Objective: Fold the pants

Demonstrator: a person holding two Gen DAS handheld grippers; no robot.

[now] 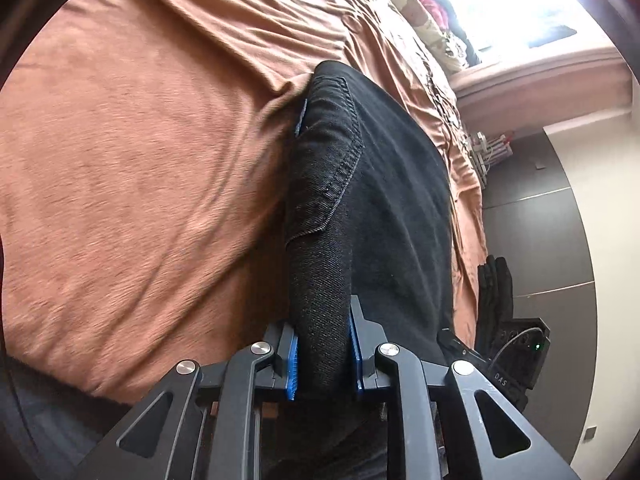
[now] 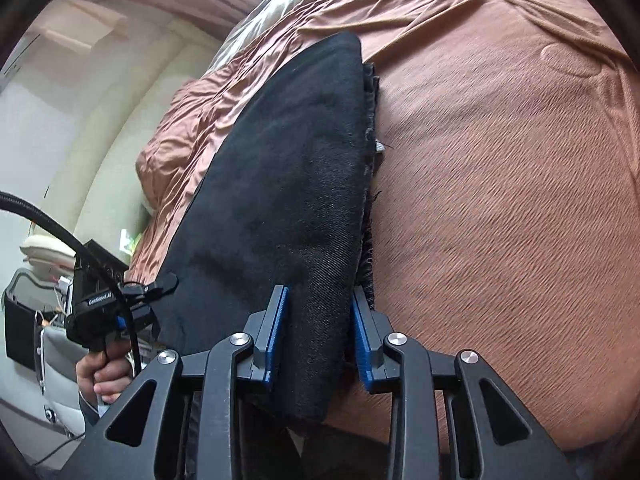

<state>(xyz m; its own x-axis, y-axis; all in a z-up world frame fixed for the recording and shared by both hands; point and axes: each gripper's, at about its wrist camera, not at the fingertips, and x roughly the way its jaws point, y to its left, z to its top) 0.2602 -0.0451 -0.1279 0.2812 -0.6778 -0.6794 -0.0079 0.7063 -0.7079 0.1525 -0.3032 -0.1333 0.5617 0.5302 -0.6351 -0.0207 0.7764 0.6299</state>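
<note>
Rust-brown bedspread under black denim pants. Left gripper clamped on pocket-side fold; right gripper clamped on frayed hem end. Fabric heavy, limp, non-slip; grip doubled edges.

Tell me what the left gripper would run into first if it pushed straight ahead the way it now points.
The black pants: the left gripper is already shut on a fold of them. Past that, probably the brown bedspread, though depth is unclear.

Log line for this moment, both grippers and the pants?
left gripper: shut on black pants | right gripper: shut on black pants | pants: bunched, held over brown bedspread | fold: not finished
</note>
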